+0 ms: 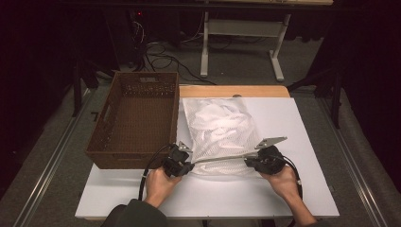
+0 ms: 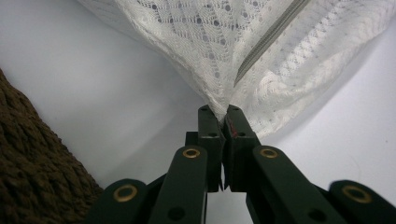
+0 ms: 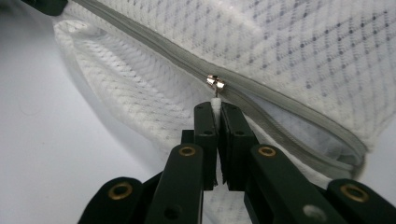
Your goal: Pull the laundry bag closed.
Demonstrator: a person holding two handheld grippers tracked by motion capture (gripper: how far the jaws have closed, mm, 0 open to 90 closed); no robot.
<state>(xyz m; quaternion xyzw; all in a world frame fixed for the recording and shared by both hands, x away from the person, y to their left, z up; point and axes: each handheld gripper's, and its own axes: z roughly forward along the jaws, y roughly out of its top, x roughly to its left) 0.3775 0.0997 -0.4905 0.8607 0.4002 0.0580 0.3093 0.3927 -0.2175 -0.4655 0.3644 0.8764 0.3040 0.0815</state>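
Note:
A white mesh laundry bag (image 1: 220, 130) stuffed with white cloth lies on the white table top (image 1: 283, 198); a grey zipper (image 1: 222, 159) runs along its near edge. My left gripper (image 1: 188, 166) is shut on the bag's near-left corner (image 2: 219, 100), the mesh pinched between its pads. My right gripper (image 1: 249, 162) is at the bag's near-right end, shut on the white zipper pull tab (image 3: 215, 102) just below the metal slider (image 3: 215, 82). In the right gripper view the zipper (image 3: 154, 44) is closed to the left of the slider and gapes to the right of it.
A brown woven basket (image 1: 135, 118) stands on the table just left of the bag, its wall (image 2: 28, 163) close to my left gripper. A wooden board edge (image 1: 234, 91) shows behind the bag. Table legs and cables (image 1: 161, 59) lie on the floor beyond.

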